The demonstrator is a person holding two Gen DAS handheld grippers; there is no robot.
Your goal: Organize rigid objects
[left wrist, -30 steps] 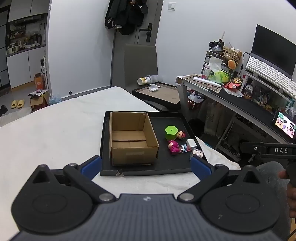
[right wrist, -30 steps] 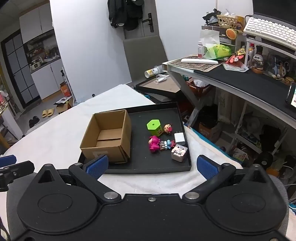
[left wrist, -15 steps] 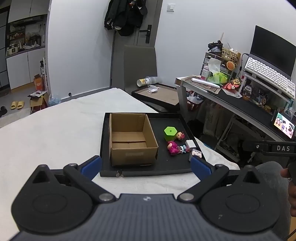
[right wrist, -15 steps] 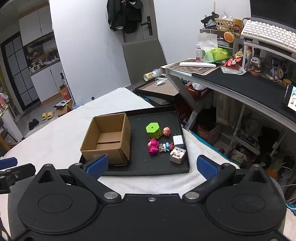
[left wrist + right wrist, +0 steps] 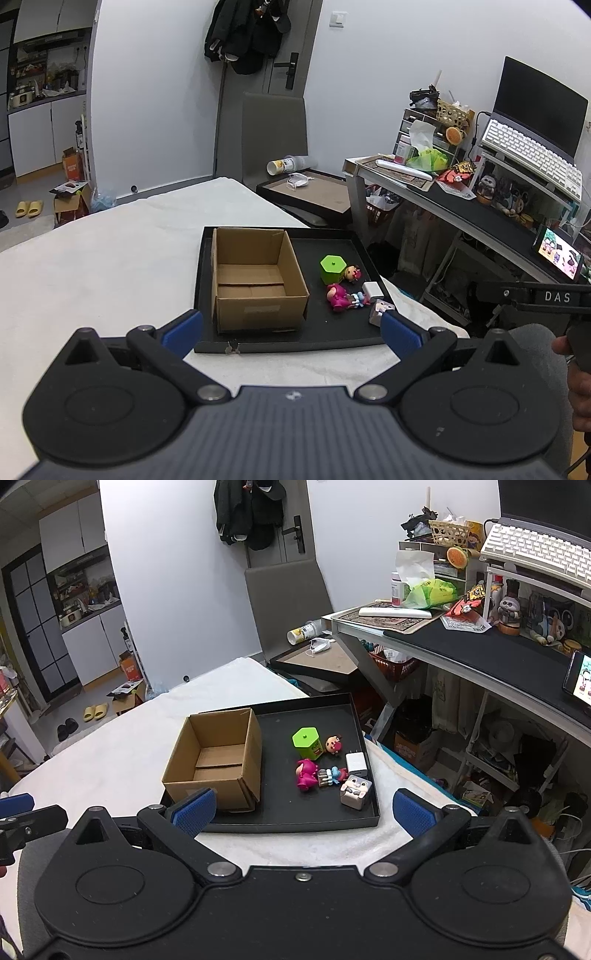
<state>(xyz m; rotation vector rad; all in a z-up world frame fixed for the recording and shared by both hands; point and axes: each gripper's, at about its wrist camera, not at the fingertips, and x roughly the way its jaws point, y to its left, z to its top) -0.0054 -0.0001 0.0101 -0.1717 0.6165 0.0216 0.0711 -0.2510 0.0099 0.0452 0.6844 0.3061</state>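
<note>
A black tray (image 5: pixel 332 336) (image 5: pixel 288 819) lies on the white-covered table. In its left half stands an open, empty cardboard box (image 5: pixel 255 280) (image 5: pixel 218 757). To the box's right lie a green hexagonal block (image 5: pixel 307 742), a small round-headed doll (image 5: pixel 333 744), a pink figure (image 5: pixel 306 774), a little blue figure (image 5: pixel 332 775), a white charger (image 5: pixel 355 763) and a grey cube toy (image 5: pixel 355 793). My left gripper (image 5: pixel 291 334) and my right gripper (image 5: pixel 303 810) both hover open before the tray's near edge, holding nothing.
A cluttered desk (image 5: pixel 480 642) with keyboard, figurines and a phone stands to the right. A grey chair (image 5: pixel 275 140) and a second tray (image 5: pixel 314 192) with a mask sit behind the table. White cloth (image 5: pixel 92 266) spreads left of the tray.
Both grippers have drawn back slightly and tilted; the tray and its objects sit a little smaller and lower in view. No object has moved.
</note>
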